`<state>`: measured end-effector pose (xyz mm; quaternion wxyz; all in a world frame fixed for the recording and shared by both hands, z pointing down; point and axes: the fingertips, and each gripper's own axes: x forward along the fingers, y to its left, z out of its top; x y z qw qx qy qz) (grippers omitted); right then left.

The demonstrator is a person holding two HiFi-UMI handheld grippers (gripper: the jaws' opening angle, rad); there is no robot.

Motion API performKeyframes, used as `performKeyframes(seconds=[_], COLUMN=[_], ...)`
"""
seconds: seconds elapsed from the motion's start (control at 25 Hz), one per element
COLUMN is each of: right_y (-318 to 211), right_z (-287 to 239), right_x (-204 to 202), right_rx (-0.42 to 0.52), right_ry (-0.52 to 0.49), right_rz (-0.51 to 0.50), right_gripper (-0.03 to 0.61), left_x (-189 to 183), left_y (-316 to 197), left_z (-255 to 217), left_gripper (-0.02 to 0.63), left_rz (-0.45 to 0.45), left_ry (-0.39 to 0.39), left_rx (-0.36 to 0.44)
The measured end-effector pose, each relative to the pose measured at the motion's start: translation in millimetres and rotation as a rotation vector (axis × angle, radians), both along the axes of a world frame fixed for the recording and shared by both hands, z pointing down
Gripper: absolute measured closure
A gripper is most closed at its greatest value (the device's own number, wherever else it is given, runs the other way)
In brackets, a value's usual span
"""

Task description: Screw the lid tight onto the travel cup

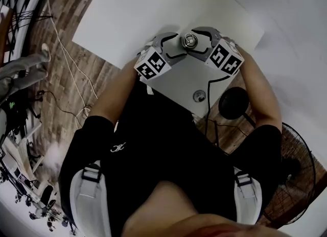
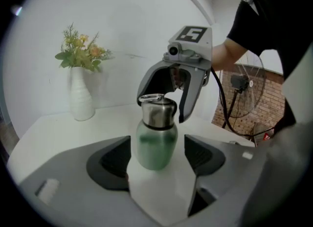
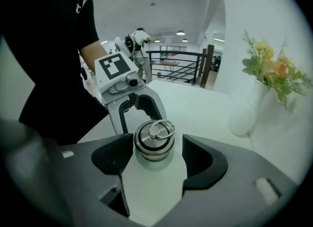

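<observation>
Cup [image 2: 155,145] upright on counter [image 2: 58,128], 12 o'clock from person [image 1: 163,144], lid [image 3: 154,140] on. Left gripper [image 2: 156,155] wide around cup, right gripper [image 3: 155,155] wide around lid, neither touching. Risk: slack cup hold lets cup spin.

Mostly bare white tabletop [image 1: 117,21]. The cup [image 1: 189,41] is boxed in from two sides by the left gripper [image 2: 156,157] and right gripper [image 3: 154,158]. Their fingers [image 2: 110,165] are spread, leaving narrow gaps beside it. A vase [image 2: 80,101] stands well apart by the wall. A fan [image 2: 247,89] stands beyond the table's edge.
</observation>
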<state>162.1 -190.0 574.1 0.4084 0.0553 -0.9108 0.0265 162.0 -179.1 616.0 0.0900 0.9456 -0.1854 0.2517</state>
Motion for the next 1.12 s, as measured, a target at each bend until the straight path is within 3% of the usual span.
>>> performKeyframes(seconds=[0.24,0.76,0.92,1.12], right_y=[3,15,13,4], right_z=[15,15,15,1], right_x=[-4,-7,-9,-21], right_rx=[-0.016,0.016,-0.024,-0.039], right_ry=[0.142,0.217,0.130,-0.105], right_rz=[-0.197,-0.558,-0.487,-0.196], right_gripper=[0.284,0.298,0.298,0.299], left_x=[12,20,20,17], left_y=[-4,-8,-9,-8], left_z=[14,19,20,19], left_gripper=[0.242,0.238,0.238,0.238], left_rz=[0.045,0.233,0.236,0.207], left_ry=[0.003,-0.017,-0.024,-0.005], left_rx=[-0.029,0.035,0.035,0.042])
